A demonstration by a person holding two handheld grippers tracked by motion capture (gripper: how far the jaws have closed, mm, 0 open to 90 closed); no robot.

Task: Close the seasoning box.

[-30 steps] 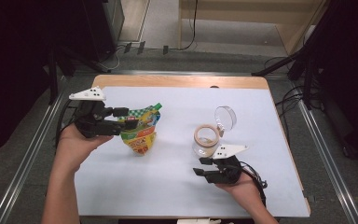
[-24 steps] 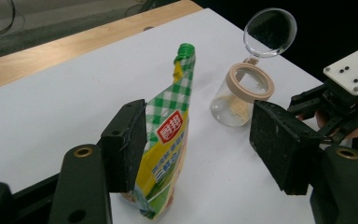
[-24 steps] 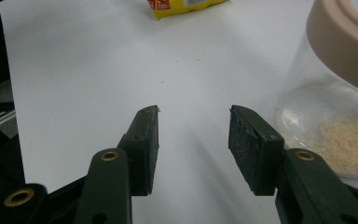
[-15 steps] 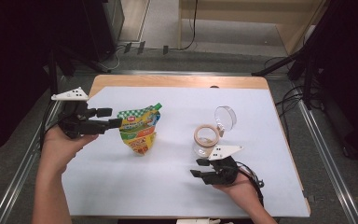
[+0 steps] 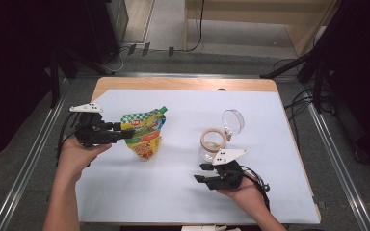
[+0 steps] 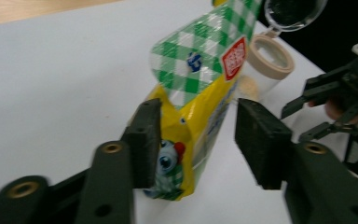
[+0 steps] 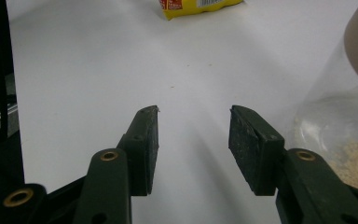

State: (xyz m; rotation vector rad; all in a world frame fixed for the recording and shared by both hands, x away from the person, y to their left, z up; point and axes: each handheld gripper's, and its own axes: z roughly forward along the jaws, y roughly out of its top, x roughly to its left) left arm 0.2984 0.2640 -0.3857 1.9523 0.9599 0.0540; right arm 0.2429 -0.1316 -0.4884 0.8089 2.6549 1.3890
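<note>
A yellow pouch with a green-checked top stands on the white sheet at the left. My left gripper reaches in from its left side, and its jaws have just been closing with the pouch's edge between them. One pad sits against the pouch; a gap remains at the other. A glass jar with a tan rim, its hinged lid swung back, holds some beige powder. My right gripper rests open and empty on the sheet just in front of the jar.
The white sheet covers most of a wooden table. Metal rails run along both sides of the table, and cables lie on the floor beyond. My right gripper also appears far off in the left gripper view.
My left hand has drawn back to the left and sunk, then come in again toward the pouch's side. The pouch has shifted slightly. The right hand has stayed put.
</note>
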